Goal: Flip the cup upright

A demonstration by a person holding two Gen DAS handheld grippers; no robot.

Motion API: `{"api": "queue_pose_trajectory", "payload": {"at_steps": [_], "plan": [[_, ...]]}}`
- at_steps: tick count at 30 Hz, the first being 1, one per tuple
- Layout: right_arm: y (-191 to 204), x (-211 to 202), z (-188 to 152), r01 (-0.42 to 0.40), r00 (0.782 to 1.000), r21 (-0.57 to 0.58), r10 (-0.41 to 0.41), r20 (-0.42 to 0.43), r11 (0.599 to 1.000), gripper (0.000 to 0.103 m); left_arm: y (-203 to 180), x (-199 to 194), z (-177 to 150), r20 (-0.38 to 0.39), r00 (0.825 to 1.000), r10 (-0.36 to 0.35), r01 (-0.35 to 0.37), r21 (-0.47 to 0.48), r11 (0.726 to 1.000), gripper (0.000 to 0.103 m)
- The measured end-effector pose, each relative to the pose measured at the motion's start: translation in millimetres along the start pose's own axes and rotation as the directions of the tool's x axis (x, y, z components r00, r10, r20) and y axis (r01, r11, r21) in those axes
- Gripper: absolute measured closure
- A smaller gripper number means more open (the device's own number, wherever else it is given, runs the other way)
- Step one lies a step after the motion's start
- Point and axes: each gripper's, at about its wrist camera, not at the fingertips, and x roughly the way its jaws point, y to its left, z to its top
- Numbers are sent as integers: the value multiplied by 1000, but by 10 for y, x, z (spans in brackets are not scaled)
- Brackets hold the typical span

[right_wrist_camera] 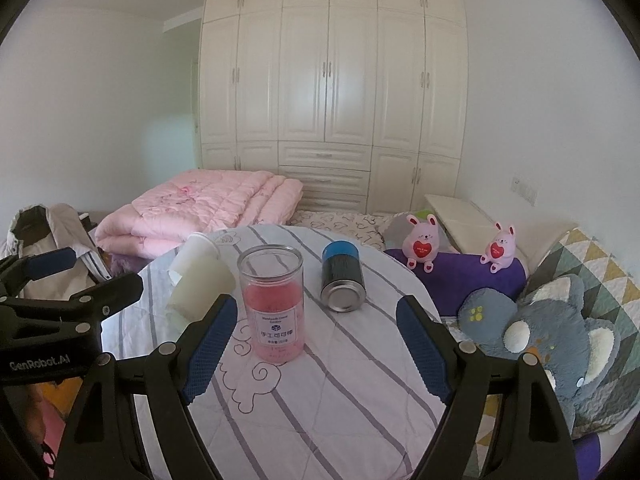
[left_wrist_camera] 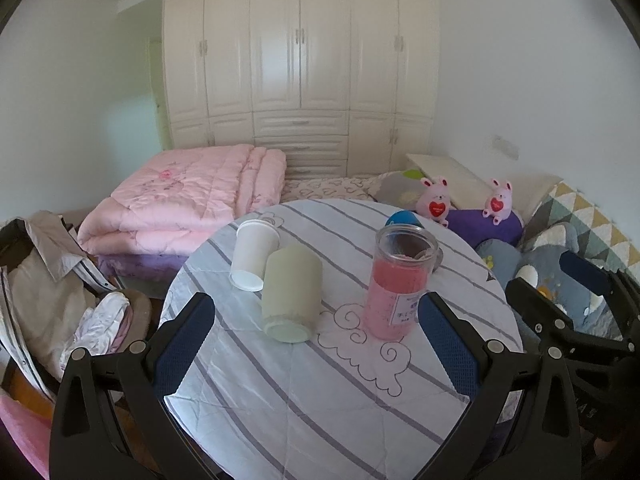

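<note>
A pale green cup (left_wrist_camera: 291, 294) lies on its side on the round striped table (left_wrist_camera: 320, 400), one end facing me. A white paper cup (left_wrist_camera: 254, 254) lies tipped beside it, touching it. Both show in the right wrist view, the green cup (right_wrist_camera: 200, 288) and the white cup (right_wrist_camera: 198, 250), at the table's left. My left gripper (left_wrist_camera: 316, 332) is open, its fingers just short of the green cup. My right gripper (right_wrist_camera: 316, 344) is open, its fingers either side of and below a clear jar of pink grains (right_wrist_camera: 272, 304).
The jar of pink grains (left_wrist_camera: 396, 286) stands upright right of the cups. A blue-topped metal can (right_wrist_camera: 342, 276) lies behind it. A pink quilt (left_wrist_camera: 188, 200), clothes (left_wrist_camera: 52, 288) and plush toys (right_wrist_camera: 560, 340) surround the table on the bed.
</note>
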Motion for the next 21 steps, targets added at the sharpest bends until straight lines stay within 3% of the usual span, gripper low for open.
{"api": "queue_pose_trajectory", "payload": {"at_steps": [21], "plan": [[-519, 392, 228, -40, 998, 72, 43, -44, 997, 20, -500, 285, 356, -65, 997, 52, -48, 58, 997, 0]]}}
